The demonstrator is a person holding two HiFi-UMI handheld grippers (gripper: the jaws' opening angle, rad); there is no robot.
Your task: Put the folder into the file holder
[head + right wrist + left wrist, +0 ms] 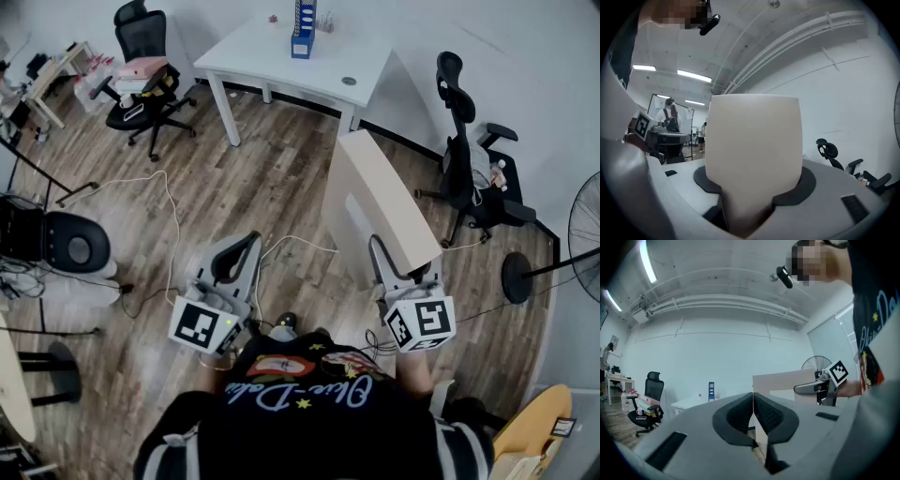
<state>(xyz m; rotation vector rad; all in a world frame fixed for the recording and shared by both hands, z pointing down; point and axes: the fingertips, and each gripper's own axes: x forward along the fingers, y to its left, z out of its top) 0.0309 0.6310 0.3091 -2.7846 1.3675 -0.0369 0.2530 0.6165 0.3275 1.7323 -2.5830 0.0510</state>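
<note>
Inspection from my remote station.

Right gripper [387,266]: I find it clenched on the folder [380,202]. In the right gripper view the beige folder fills the gap between the two dark pads, with the jaws spread wide around its thickness. The folder's near end sits deep in the jaw throat.

Folder: a thick beige box-type folder, carried in the air above the wooden floor [262,187] at the right of the scene. It extends away from the right gripper toward the far side. It touches nothing but that gripper's pads.

Left gripper [753,404]: empty. In the left gripper view its two jaws meet along a thin line, with nothing between them. It is held at the near left, well apart from the folder.

File holder [303,28]: a blue upright holder standing on the white table [262,52] at the far side. The folder is well apart from it.

Surroundings: a black office chair [141,66] stands far left with items piled on its seat. A second black chair [464,150] stands at the right. A standing fan [586,225] is at the right edge. Cables [169,202] trail over the floor.
</note>
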